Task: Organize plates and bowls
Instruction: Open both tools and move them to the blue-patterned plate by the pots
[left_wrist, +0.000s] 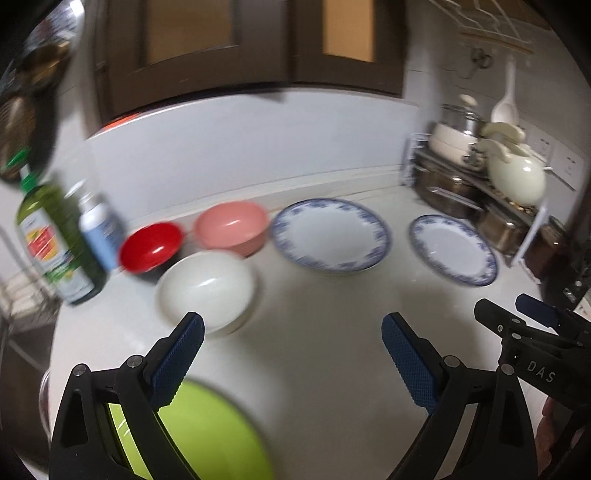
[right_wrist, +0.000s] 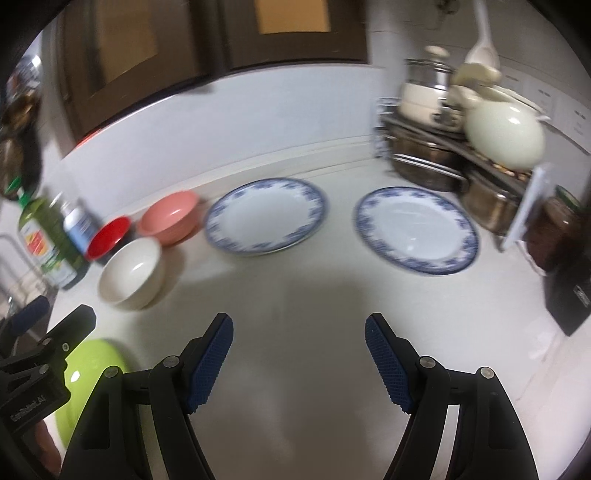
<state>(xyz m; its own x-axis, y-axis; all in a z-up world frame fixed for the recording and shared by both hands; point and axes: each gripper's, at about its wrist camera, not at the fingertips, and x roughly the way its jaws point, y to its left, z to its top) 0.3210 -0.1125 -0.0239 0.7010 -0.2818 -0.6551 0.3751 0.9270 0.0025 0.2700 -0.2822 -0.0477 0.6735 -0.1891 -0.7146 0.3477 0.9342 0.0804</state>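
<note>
**Both grippers hanging open and empty over a counter of bowls and plates**

The left gripper (left_wrist: 291, 354) is hovering over the white counter (left_wrist: 332, 332) with its jaws standing wide apart and nothing lying between them; the right gripper (right_wrist: 299, 354) is likewise gaping, somewhat less widely, and is gripping nothing. A green bowl (left_wrist: 207, 435) is sitting just beneath the left gripper's left finger, at the counter's near edge; whether finger and bowl are touching cannot be told. Further back a white bowl (left_wrist: 207, 288) is standing near a red bowl (left_wrist: 151, 245) and a pink bowl (left_wrist: 232, 227), the three clustering close together; whether they are touching is lost in the blur. To their right two blue-rimmed plates are lying flat and apart from one another: the left plate (right_wrist: 266, 216) beside the pink bowl, the right plate (right_wrist: 415, 230) near a rack of pots (right_wrist: 461, 147). An oil bottle (left_wrist: 55, 243) and a spray can (left_wrist: 98, 229) are standing left of the red bowl.
</note>
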